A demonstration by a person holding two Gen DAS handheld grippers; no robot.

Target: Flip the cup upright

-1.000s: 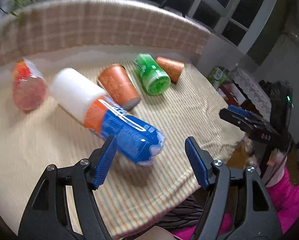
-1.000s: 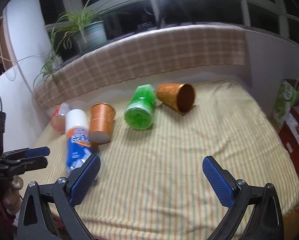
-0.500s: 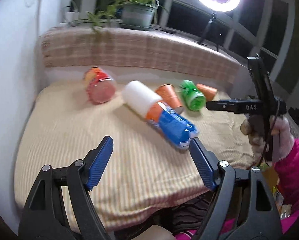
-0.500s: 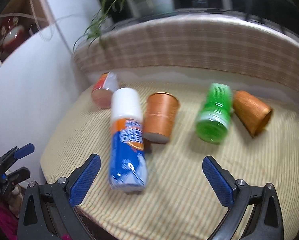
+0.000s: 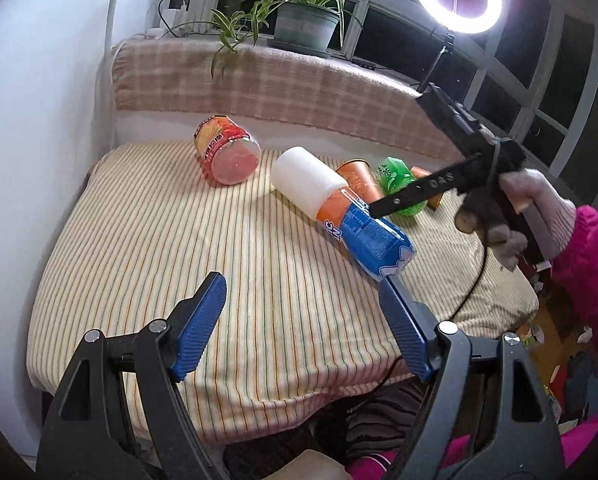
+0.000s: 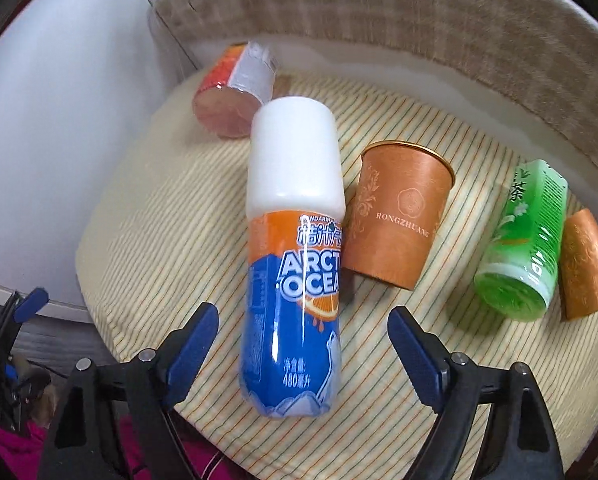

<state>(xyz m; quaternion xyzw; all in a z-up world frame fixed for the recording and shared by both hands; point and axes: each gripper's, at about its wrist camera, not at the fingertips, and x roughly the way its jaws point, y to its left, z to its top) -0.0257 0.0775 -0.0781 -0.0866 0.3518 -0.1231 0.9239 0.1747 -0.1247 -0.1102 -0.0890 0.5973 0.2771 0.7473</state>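
Copper-orange paper cup [image 6: 399, 220] lying on its side on the yellow striped tablecloth [image 6: 203, 216], touching the blue-and-orange Arctic Ocean bottle with white cap [image 6: 295, 264] on one side, the green tea bottle [image 6: 523, 244] lying apart on the other; your right gripper [image 6: 303, 336] spread wide around the blue bottle's base, your left gripper [image 5: 303, 316] gaping over bare cloth

Left wrist view: set back from the table's near edge, facing across the striped cloth [image 5: 147, 248] toward the windows at 12 o'clock. Right wrist view: close above the blue bottle [image 6: 295, 280], angled downward. Shared: blue bottle [image 5: 355, 224], orange cup [image 6: 399, 216], green bottle [image 6: 523, 240], the opposite gripper.
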